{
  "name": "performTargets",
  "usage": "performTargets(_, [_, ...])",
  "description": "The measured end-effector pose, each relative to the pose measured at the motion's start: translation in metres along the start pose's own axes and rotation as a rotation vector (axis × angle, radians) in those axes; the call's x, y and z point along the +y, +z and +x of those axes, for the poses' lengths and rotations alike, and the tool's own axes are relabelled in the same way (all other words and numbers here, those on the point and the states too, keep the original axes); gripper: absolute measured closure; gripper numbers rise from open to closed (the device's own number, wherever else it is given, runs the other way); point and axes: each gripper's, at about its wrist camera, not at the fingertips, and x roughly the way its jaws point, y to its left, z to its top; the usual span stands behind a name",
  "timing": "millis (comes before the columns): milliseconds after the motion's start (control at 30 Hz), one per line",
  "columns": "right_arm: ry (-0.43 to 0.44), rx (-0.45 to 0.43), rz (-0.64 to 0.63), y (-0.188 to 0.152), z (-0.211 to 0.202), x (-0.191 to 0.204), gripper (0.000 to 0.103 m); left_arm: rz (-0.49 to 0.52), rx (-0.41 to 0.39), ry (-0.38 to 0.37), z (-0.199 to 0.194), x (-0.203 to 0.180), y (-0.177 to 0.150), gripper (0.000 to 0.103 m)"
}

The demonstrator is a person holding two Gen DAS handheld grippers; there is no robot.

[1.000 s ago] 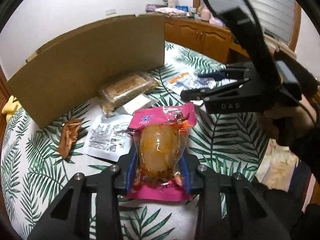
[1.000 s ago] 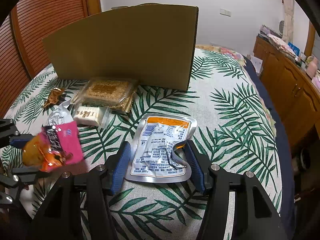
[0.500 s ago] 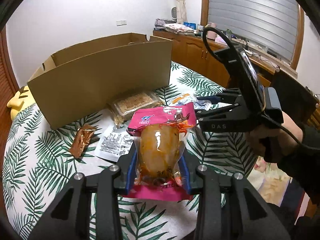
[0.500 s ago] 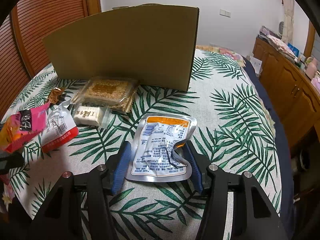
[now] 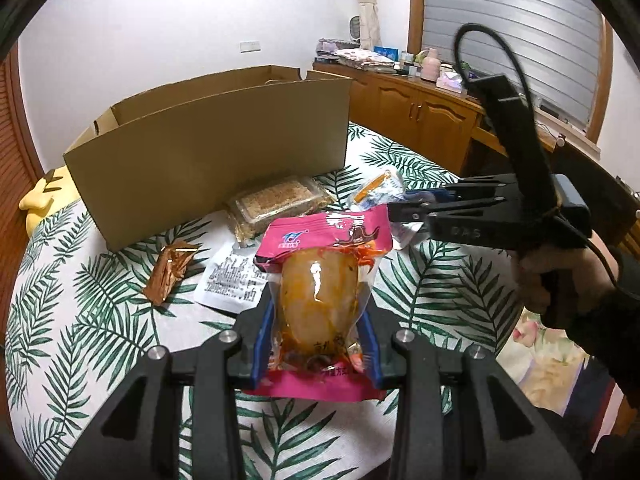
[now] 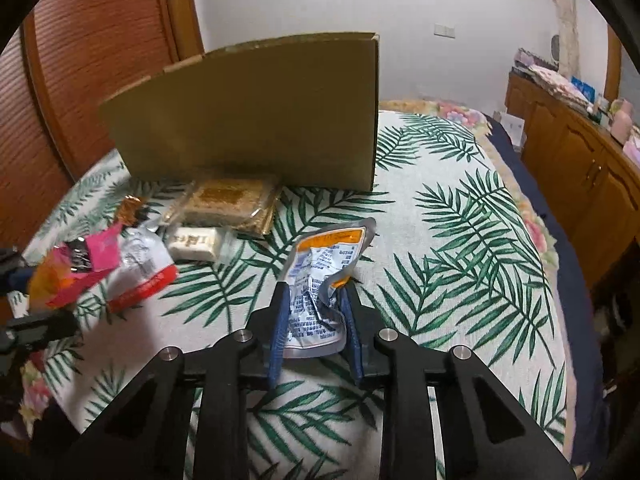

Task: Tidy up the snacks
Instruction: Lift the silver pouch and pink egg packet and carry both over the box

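My left gripper (image 5: 316, 344) is shut on a pink snack packet (image 5: 320, 280) with an orange-yellow piece inside, held upright above the leaf-print tablecloth (image 5: 80, 320). The same packet (image 6: 72, 268) shows at the left edge of the right wrist view. My right gripper (image 6: 316, 320) has its jaws closing tight on a silver pouch (image 6: 320, 280) with an orange band. The pads press its sides and it is crumpled, its far end raised. From the left wrist view the right gripper (image 5: 400, 208) comes in from the right, with the pouch (image 5: 380, 190) at its tips. An open cardboard box (image 5: 208, 152) (image 6: 256, 112) stands behind.
In front of the box lie a clear tray of brown biscuits (image 5: 276, 200), a brown wrapper (image 5: 170, 270), a white printed packet (image 5: 232, 280) and a small white bar (image 6: 196, 242). Wooden cabinets (image 5: 420, 120) line the right wall. A yellow plush toy (image 5: 40, 200) sits at the far left.
The right jaws have closed on the silver pouch, which lay flat between them and is now crumpled and tipped up. The left gripper has lifted the pink packet slightly and still holds it.
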Motion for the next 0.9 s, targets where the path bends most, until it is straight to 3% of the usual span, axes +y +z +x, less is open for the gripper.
performTargets(533, [0.007,-0.072,-0.034,0.004,-0.037,0.014,0.081,-0.051,-0.044,0.021,-0.012,0.013,0.007,0.067])
performTargets(900, [0.047,-0.173,-0.079,0.044,-0.066,0.03,0.08,-0.101,-0.14,0.063,-0.03,0.049,0.044,0.067])
